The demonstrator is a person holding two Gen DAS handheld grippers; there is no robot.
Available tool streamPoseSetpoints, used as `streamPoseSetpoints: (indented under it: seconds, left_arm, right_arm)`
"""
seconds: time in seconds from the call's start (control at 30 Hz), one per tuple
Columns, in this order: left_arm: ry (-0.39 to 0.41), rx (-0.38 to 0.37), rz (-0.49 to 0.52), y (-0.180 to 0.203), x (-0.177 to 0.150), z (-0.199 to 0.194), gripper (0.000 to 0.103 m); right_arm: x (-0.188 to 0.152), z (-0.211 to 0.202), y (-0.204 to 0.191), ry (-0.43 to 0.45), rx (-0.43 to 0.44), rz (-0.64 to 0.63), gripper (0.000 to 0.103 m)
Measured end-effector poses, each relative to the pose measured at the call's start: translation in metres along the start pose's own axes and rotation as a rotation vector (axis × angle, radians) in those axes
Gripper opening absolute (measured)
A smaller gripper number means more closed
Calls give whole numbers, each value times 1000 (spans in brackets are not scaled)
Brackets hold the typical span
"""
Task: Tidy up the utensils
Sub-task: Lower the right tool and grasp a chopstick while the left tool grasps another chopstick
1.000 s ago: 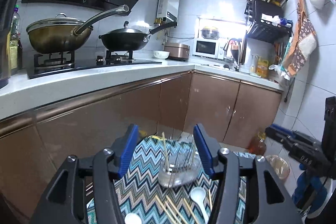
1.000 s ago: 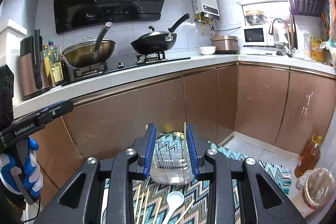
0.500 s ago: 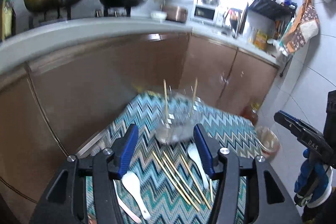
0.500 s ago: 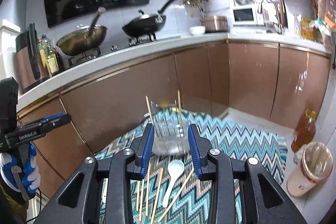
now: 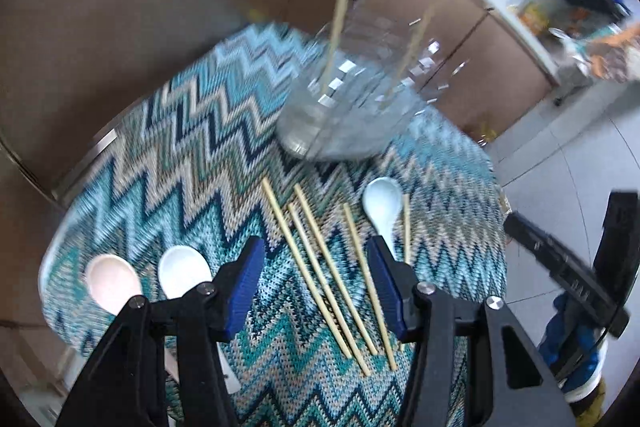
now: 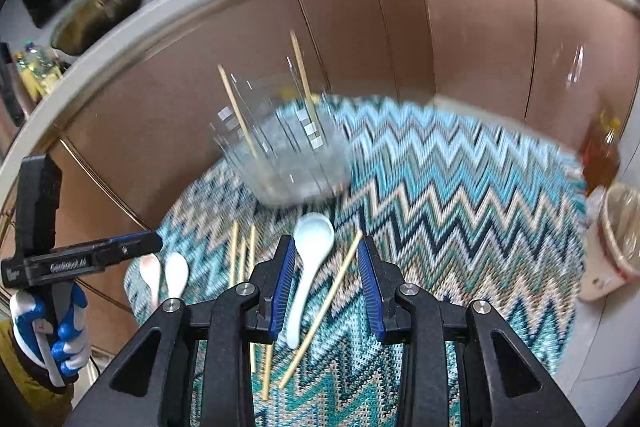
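Both grippers hang over the counter (image 5: 132,155) with its zigzag cloth, nothing gripped. Left gripper (image 5: 316,285): jaws wide, empty, above a loose group of four chopsticks (image 5: 320,275) that lie roughly parallel on the cloth and run diagonally between the blue pads. Right gripper (image 6: 326,289): jaws set at a moderate gap, empty, over a pale blue spoon (image 6: 310,263) and a single chopstick (image 6: 324,311) lying just beside it; both sit between the fingers in the right wrist view, not pinched. Clear glass holder (image 5: 344,107) stands further back on the cloth, blurred, with two chopsticks (image 5: 338,23) leaning upright inside it. In the left wrist view the same pale blue spoon lies bowl toward the holder, right of the chopstick group, one more chopstick just to its right. Two more spoons on the left edge of the cloth: a pinkish spoon (image 5: 112,281) and a white spoon (image 5: 184,271), side by side, handles hidden behind the left gripper's frame. Brown cabinets (image 6: 440,35) behind the counter; a bin (image 6: 616,239) on the floor to the right.
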State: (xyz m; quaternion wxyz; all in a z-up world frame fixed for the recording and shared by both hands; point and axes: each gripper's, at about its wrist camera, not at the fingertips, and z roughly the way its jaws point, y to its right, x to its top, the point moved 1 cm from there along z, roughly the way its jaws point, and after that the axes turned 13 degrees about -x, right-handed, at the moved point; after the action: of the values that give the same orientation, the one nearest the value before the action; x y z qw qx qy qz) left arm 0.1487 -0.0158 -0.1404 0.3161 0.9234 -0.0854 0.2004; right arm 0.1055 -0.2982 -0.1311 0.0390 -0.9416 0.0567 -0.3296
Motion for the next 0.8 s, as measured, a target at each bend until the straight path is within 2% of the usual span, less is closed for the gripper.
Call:
streamPoseSetpoints:
  seconds: [0.2,0.37,0.8]
  left_arm:
    - [-68,25,-142,-37,21,44,41]
    - [-97,52,-195,-54,32,65,34]
    - [-157,90,-224,-62,45,98,18]
  right_arm:
    - [-3,62,6,-168,25,22,32]
    - [-1,108,6,-277,36,46,26]
    - [19,156,-8,-351,10,15,18]
